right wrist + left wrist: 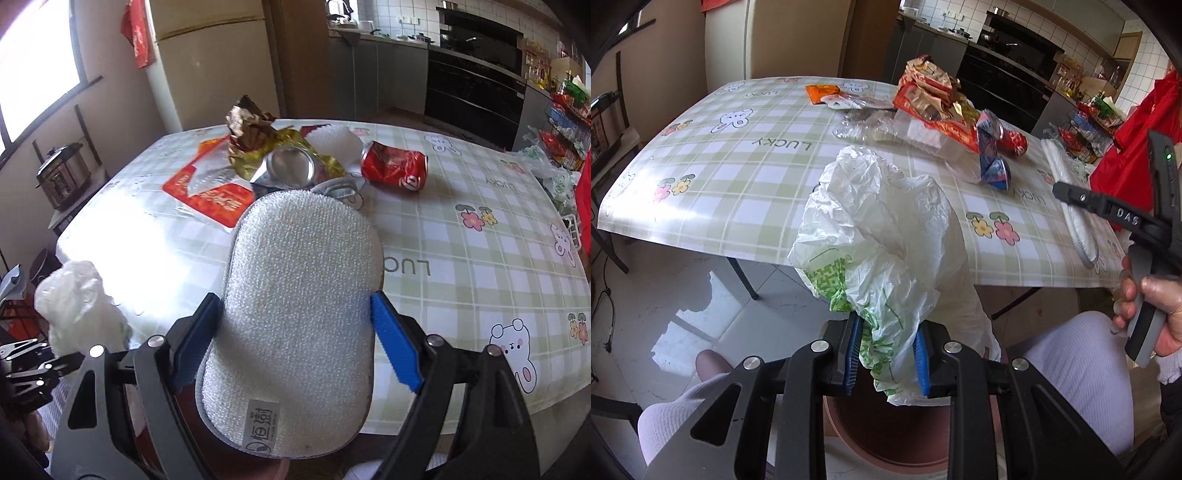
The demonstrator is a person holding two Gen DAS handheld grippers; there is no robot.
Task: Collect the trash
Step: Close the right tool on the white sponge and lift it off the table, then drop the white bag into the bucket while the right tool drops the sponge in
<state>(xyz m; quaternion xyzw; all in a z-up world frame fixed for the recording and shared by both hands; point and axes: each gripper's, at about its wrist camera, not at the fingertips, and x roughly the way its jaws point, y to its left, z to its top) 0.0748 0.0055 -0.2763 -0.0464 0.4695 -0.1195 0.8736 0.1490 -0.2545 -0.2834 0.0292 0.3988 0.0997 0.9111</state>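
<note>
Left wrist view: left tongs (886,363) pinch a crumpled white plastic bag (882,236) w/ green print, held off the near counter (738,173) edge, directly above a reddish-brown bin (886,432) on the floor. Bin rim is partly cut off by tong arms. Trash pile, i.e. wrappers (931,92), blue crushed pack (991,155), red can (1015,142), lies beyond the bag, nearer the right hand (1156,314).

Right wrist view: right tongs (295,339) stand wide, pads against the sides of a white scrub pad (299,302); long axis runs away from the tongs toward the crushed red can (395,166) and foil wrappers (251,129). Pad hides what lies under it.
</note>
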